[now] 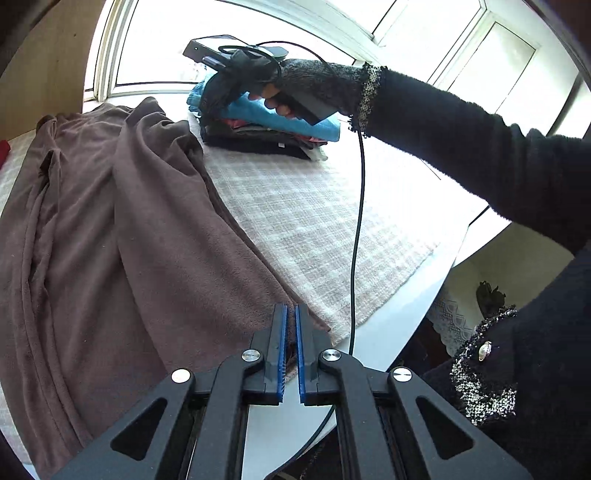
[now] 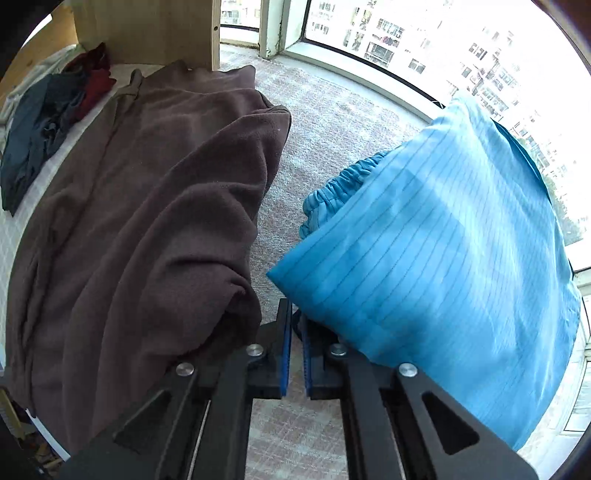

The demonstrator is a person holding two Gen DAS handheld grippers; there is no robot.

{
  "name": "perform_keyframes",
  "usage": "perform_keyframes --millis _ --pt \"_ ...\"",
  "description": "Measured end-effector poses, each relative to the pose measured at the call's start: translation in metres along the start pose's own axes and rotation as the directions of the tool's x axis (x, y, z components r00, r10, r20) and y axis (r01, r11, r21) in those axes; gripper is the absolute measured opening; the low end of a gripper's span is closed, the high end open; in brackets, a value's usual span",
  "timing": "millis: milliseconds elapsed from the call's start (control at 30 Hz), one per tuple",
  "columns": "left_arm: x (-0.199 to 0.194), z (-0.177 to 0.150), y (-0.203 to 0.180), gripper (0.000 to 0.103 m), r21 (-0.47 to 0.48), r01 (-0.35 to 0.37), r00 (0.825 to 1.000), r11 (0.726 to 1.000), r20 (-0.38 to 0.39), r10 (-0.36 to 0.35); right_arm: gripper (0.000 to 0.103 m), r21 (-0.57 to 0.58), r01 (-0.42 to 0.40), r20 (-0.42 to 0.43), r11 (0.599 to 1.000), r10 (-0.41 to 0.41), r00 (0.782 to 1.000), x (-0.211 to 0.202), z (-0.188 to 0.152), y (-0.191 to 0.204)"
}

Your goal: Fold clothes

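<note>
the brown garment [image 1: 122, 229] lies spread across the left of the checked cloth [image 1: 306, 221], and the left gripper [image 1: 291, 325] has its jaws closed over the garment's near edge. further right a folded stack [image 1: 266, 136] sits topped in blue — the right gripper [image 2: 296, 325] hangs just beside it, jaws nearly closed, holding nothing.

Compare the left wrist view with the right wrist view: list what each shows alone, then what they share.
Only the left wrist view shows the person's right hand holding its gripper handle, the black sleeve, a hanging cable, and the dark folded clothes stacked under the blue garment.

Only the right wrist view shows the heap of dark blue and red clothes, a wooden panel and buildings outside the window.

Both show the brown fleece garment, the blue garment, and the checked cloth beneath.
</note>
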State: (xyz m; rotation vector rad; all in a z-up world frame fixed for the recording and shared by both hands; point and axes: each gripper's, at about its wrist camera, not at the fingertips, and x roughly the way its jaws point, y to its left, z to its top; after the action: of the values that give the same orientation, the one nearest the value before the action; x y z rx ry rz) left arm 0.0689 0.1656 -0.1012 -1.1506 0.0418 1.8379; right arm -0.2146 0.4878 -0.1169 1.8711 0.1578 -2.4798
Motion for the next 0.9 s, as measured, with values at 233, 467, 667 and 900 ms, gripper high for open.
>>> perform_keyframes --millis 233,467,667,900 --pt "0.006 -0.010 0.017 0.004 -0.039 -0.049 0.999 0.998 -0.024 0.048 0.027 0.230 -0.325 -0.031 0.917 0.341 0.940 0.001 -0.030 0.010" --pt "-0.001 -0.007 0.022 0.004 -0.022 -0.065 0.998 0.998 -0.024 0.064 0.006 0.138 -0.270 -0.029 0.953 0.277 0.961 0.040 -0.016 0.029" --pt "0.002 -0.010 0.007 0.004 0.011 0.007 1.000 1.000 -0.019 -0.006 0.008 -0.032 -0.025 -0.095 0.999 0.022 0.995 0.011 -0.029 0.017" --pt "0.050 -0.021 0.000 0.006 0.064 0.004 0.989 0.998 -0.149 0.005 0.031 -0.121 0.025 -0.021 0.992 -0.028 0.999 -0.039 -0.007 0.030"
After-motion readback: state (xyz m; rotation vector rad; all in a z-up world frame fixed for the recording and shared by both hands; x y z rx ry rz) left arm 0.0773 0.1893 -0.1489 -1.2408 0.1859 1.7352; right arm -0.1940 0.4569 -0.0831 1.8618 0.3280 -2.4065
